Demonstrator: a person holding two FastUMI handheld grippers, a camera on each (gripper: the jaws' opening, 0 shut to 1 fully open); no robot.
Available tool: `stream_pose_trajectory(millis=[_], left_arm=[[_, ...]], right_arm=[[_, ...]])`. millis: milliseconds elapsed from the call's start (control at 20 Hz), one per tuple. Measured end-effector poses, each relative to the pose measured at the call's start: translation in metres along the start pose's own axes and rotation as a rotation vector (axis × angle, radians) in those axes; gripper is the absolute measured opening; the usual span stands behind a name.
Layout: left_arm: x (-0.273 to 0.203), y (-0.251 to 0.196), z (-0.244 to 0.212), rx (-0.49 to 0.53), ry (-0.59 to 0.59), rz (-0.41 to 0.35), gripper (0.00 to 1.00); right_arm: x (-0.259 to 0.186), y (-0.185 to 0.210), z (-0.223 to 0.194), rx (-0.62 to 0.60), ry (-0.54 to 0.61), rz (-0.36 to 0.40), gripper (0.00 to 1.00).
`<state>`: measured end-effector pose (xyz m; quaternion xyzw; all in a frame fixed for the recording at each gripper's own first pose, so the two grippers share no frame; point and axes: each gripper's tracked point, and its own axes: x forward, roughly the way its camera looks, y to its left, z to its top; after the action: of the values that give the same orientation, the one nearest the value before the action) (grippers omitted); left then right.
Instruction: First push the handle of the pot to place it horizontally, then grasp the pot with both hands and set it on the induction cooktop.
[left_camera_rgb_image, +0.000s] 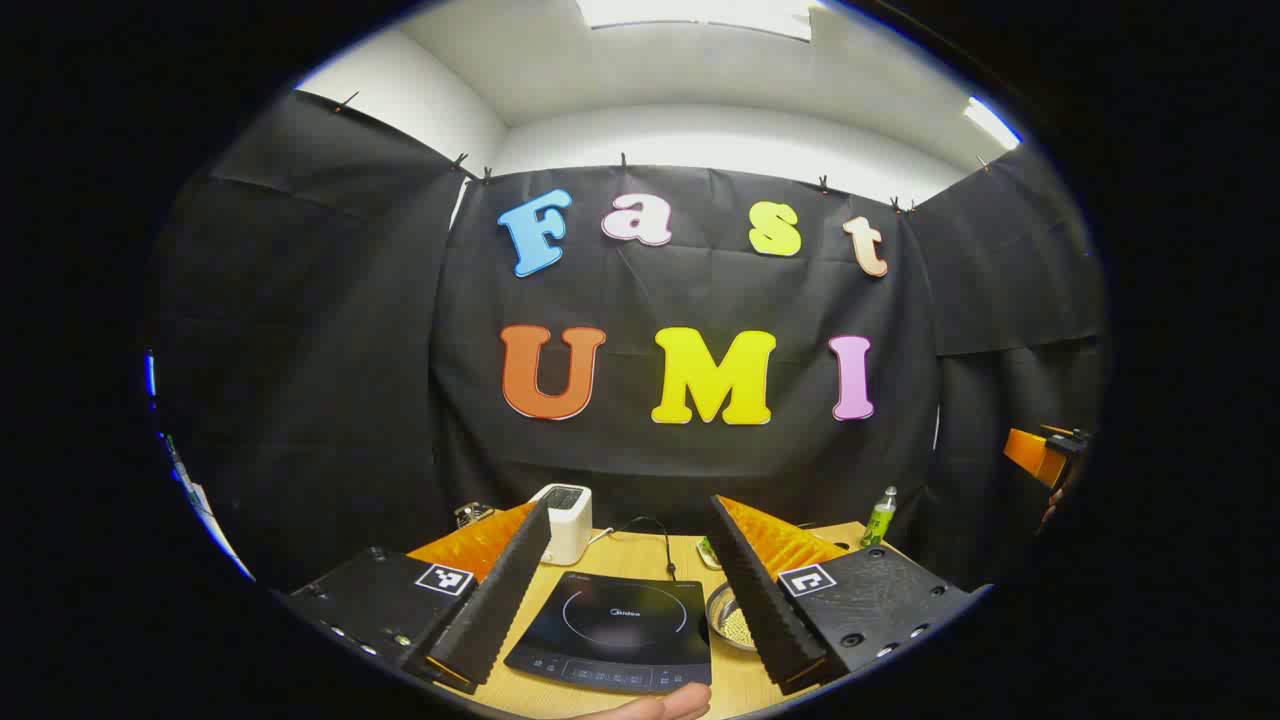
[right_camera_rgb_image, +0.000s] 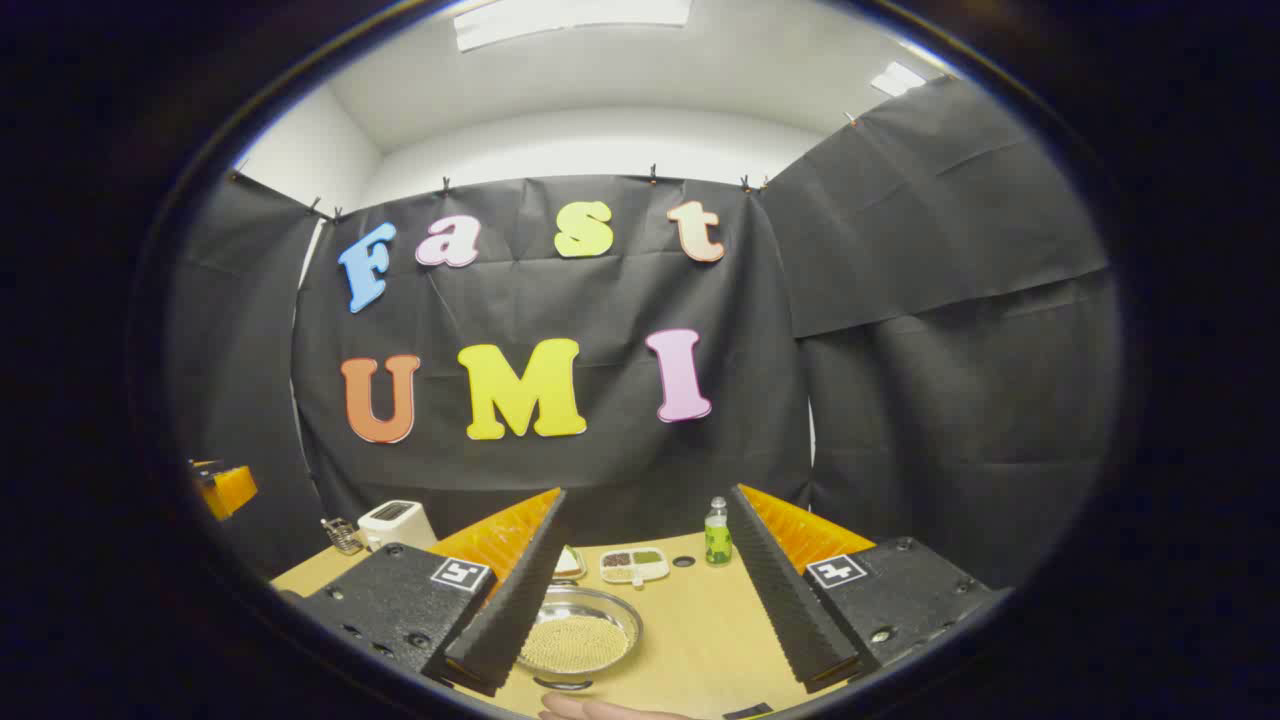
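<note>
A black induction cooktop (left_camera_rgb_image: 615, 625) lies on the wooden table (left_camera_rgb_image: 632, 556), seen between the fingers of my left gripper (left_camera_rgb_image: 630, 500), which is open and holds nothing. Just right of the cooktop sits a shallow steel pot (left_camera_rgb_image: 728, 620) filled with pale beads. In the right gripper view the same pot (right_camera_rgb_image: 580, 635) lies low between the fingers of my right gripper (right_camera_rgb_image: 650, 490), open and empty too. I cannot make out the pot's handle. Both grippers are held above the table, apart from the pot.
A white toaster (left_camera_rgb_image: 565, 520) stands behind the cooktop, its cord trailing over the table. A small green bottle (right_camera_rgb_image: 717, 535) and a divided dish (right_camera_rgb_image: 633, 565) sit at the back. A fingertip (left_camera_rgb_image: 660, 705) shows at the bottom edge. The other gripper (left_camera_rgb_image: 1040, 455) hovers far right.
</note>
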<state>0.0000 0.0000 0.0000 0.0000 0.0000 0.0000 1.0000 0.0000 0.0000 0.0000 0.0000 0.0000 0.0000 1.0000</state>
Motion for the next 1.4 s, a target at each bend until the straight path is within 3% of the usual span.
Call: stream_pose_trajectory(millis=[500, 1050, 1350, 1400], left_arm=[[-0.005, 0.004, 0.010, 0.009, -0.031, 0.011, 0.95], [-0.003, 0.008, 0.002, -0.005, -0.013, -0.005, 0.95], [-0.006, 0.007, 0.001, -0.010, -0.017, -0.006, 0.95], [-0.007, 0.006, 0.002, -0.006, -0.018, -0.011, 0.95]], right_arm=[[0.001, -0.011, -0.007, 0.001, 0.013, 0.000, 0.95], [0.010, 0.001, -0.035, 0.014, 0.083, 0.064, 1.00], [0.022, 0.015, -0.066, 0.040, 0.167, 0.095, 0.85], [0.025, 0.017, -0.074, 0.041, 0.191, 0.094, 0.77]])
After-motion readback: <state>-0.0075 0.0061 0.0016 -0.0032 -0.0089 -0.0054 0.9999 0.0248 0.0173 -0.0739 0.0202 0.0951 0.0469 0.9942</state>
